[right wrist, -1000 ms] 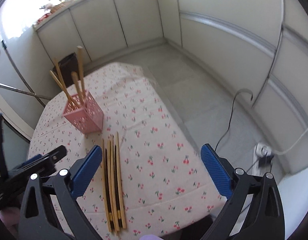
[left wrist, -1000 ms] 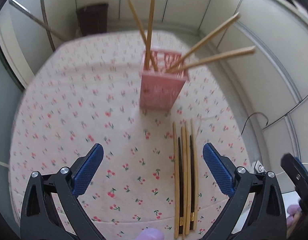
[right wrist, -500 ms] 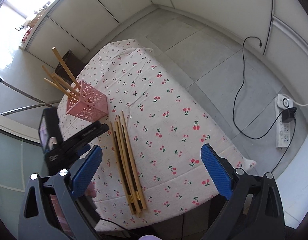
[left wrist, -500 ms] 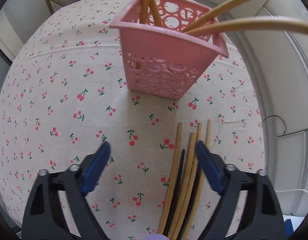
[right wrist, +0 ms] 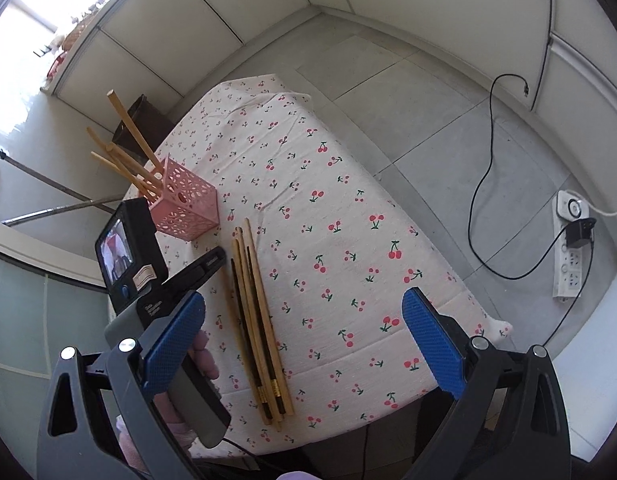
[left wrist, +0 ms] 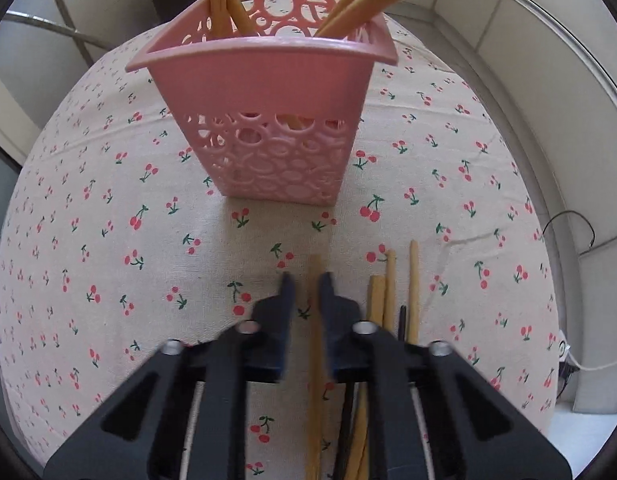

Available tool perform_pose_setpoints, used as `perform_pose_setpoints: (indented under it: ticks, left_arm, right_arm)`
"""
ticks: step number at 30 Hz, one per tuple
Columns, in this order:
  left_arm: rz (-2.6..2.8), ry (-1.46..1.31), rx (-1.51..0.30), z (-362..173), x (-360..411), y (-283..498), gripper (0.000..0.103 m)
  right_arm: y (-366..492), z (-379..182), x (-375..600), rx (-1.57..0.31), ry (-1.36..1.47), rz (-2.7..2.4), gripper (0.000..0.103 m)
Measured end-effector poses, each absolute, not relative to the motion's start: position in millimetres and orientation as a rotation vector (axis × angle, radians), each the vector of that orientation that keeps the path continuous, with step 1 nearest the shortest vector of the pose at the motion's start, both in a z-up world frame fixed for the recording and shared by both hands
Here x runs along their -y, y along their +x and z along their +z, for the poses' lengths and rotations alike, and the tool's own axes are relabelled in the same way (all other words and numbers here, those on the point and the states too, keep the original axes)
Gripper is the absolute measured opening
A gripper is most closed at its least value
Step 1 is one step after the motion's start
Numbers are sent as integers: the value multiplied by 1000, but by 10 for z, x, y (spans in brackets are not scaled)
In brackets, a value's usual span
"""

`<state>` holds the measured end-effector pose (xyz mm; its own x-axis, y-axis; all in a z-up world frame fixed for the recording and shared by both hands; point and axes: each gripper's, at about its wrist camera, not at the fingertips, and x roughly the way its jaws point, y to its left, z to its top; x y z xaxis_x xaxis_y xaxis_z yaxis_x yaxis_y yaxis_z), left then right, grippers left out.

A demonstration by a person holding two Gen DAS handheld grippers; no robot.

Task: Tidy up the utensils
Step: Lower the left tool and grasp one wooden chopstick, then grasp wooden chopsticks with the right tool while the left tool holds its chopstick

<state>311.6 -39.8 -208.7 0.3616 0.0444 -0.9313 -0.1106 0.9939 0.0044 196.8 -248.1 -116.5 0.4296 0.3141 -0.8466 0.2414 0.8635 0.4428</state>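
Left gripper (left wrist: 306, 280) pinched on one tan chopstick (left wrist: 315, 344) w/ pink basket (left wrist: 268, 120) just ahead, right gripper (right wrist: 304, 332) wide open, empty, over tablecloth (right wrist: 348, 216) edge.

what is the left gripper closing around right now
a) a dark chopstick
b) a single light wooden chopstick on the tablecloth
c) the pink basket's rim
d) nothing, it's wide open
b: in the left wrist view the left gripper has its fingers narrowed around one light wooden chopstick, apart from the other chopsticks and short of the pink basket.
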Motion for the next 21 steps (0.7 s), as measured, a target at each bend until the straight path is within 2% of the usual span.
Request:
perform_pose_setpoints:
  ticks: [7,8,11,13,21]
  left_arm:
    - [57,-126,-1181,-1984,-42,2884,4]
    - [45,-143,-1177,-1937,-105,2846,4]
    - [11,-179,-1148,-1705,-281,2708,4]
    - [-10,-196,-1120,-1544,-381,2639,4]
    - [-59,-221,-1060,-1200,-637,2496,4]
  right_arm:
    - [2169,-1374,2213,-1219,509,61,96]
    - [2227,-1406,2132,-1227,497,66,93]
    - [2437,-1491,1856,-1248,435,102,68]
    - [2565,-1555,1683,-1251,390,113,59]
    - [2902,-1852,1434,-1212,385,65,49]
